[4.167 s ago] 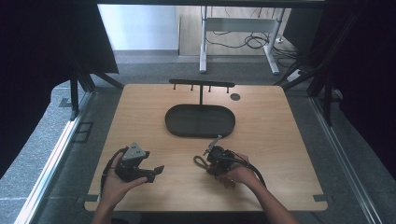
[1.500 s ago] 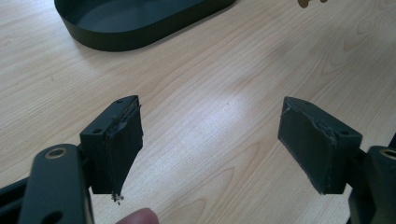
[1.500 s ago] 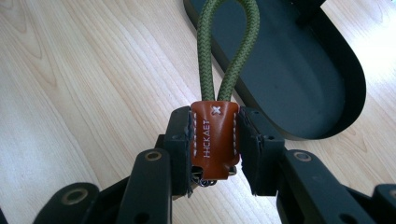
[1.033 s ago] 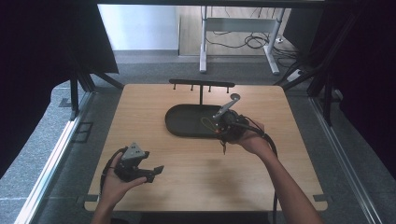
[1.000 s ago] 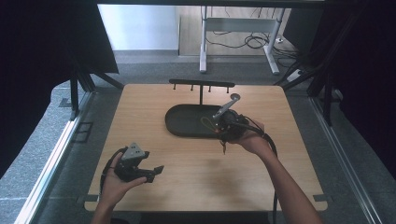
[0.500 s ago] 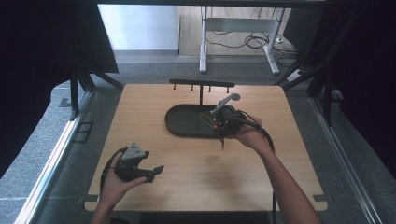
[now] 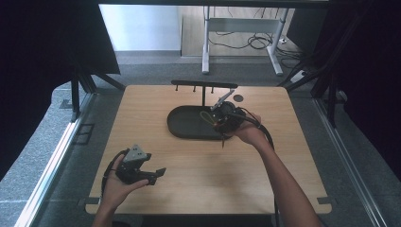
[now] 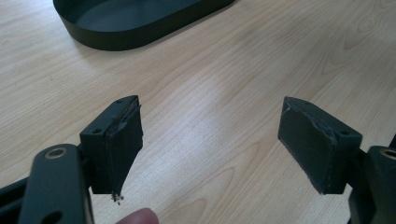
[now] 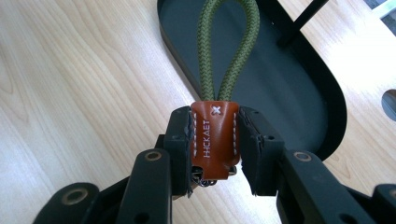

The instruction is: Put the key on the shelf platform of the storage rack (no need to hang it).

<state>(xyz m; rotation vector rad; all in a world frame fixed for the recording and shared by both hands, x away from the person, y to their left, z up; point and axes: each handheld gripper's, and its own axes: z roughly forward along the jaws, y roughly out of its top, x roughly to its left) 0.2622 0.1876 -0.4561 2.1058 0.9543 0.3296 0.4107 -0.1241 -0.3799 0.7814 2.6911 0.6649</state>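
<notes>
My right gripper [image 9: 215,140] is shut on a key fob: a brown leather tab [image 9: 214,135] with a green cord loop [image 9: 229,46] that sticks out ahead of the jaws. In the high view the right gripper [image 7: 221,116] hovers over the right end of the black oval tray [image 7: 187,124], and the green cord loop [image 7: 205,117] hangs over the tray. A black rack with pegs [image 7: 204,86] stands just behind the tray. My left gripper [image 7: 153,174] rests open near the table's front left, nothing between its fingers [image 8: 116,140].
The wooden table [image 7: 189,165] carries a small dark round hole [image 7: 238,98] at the back right. Black curtains flank both sides. A desk frame with cables [image 7: 241,28] stands on the floor beyond the table.
My right gripper has carried the key fob from the table's front middle up to the tray's right end, drifting slightly left in the last second. The left gripper has stayed put.
</notes>
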